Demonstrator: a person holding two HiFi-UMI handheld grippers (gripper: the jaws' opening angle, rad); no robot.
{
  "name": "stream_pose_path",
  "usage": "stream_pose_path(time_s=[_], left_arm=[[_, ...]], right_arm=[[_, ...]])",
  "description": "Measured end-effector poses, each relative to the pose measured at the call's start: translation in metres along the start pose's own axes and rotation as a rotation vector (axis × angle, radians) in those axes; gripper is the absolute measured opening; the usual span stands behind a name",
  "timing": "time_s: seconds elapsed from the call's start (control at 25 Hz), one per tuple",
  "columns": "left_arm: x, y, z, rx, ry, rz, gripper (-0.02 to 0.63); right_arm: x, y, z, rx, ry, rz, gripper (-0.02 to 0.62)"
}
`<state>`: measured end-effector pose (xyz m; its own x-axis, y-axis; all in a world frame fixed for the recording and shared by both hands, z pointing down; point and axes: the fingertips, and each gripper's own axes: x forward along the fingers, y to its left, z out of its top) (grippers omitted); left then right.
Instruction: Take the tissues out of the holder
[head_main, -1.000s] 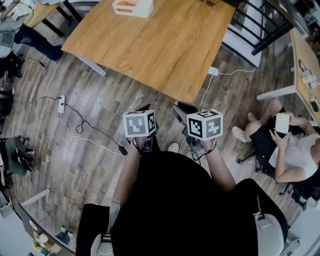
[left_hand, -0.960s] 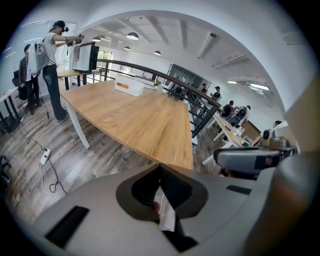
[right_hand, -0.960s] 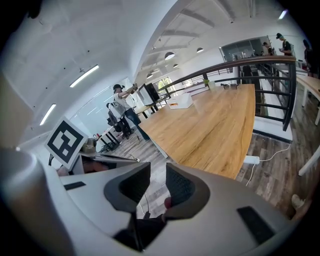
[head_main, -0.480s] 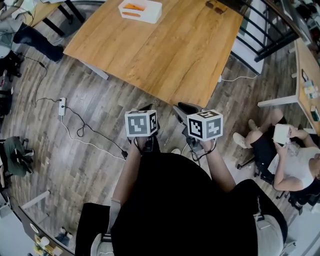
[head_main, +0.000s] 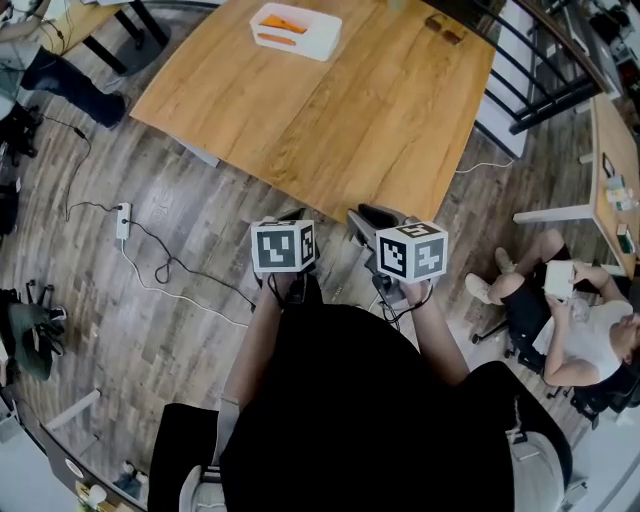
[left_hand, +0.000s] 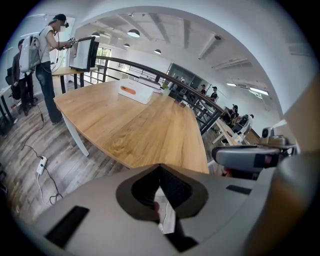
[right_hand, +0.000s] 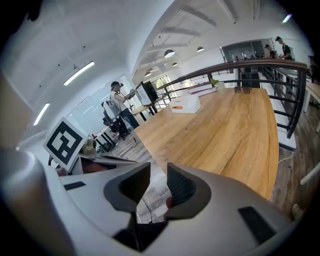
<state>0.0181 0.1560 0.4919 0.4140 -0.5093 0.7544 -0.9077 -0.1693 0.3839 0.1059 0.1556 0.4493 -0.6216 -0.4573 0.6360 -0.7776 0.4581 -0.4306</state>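
Observation:
The tissue holder (head_main: 295, 30), a white box with an orange top, stands at the far side of the wooden table (head_main: 330, 110). It also shows in the left gripper view as the holder (left_hand: 135, 91) and in the right gripper view as the holder (right_hand: 185, 104). Both grippers are held close to the person's body, over the floor, short of the table's near corner. The left gripper (head_main: 290, 216) has its jaw tips together with nothing in them (left_hand: 160, 167). The right gripper (head_main: 372, 220) shows a gap between its jaws, with only floor behind it (right_hand: 158, 175).
A power strip (head_main: 123, 215) and a trailing cable lie on the floor at left. A person sits on a chair (head_main: 575, 325) at right, beside another table (head_main: 612, 150). A black railing (head_main: 545, 80) runs behind the table. A small dark object (head_main: 445, 28) lies near the far edge.
The table and the tissue holder have slid lower and to the right in the head view. Both grippers keep their place in front of the body.

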Motion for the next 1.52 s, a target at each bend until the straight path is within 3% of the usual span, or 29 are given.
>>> stream_pose_path(time_s=[0.72, 1.04, 1.52], left_arm=[[0.002, 0.092, 0.063, 0.032, 0.048, -0.023, 0.011], [0.011, 0.092, 0.073, 0.023, 0.049, -0.027, 0.011], [0.055, 0.075, 0.116, 0.01, 0.054, 0.008, 0.011]], right_arm=[[0.086, 0.03, 0.071, 0.03, -0.041, -0.072, 0.097], [0.093, 0.019, 0.085, 0.04, -0.043, -0.078, 0.067], [0.104, -0.033, 0.121, 0.051, -0.045, -0.045, 0.04]])
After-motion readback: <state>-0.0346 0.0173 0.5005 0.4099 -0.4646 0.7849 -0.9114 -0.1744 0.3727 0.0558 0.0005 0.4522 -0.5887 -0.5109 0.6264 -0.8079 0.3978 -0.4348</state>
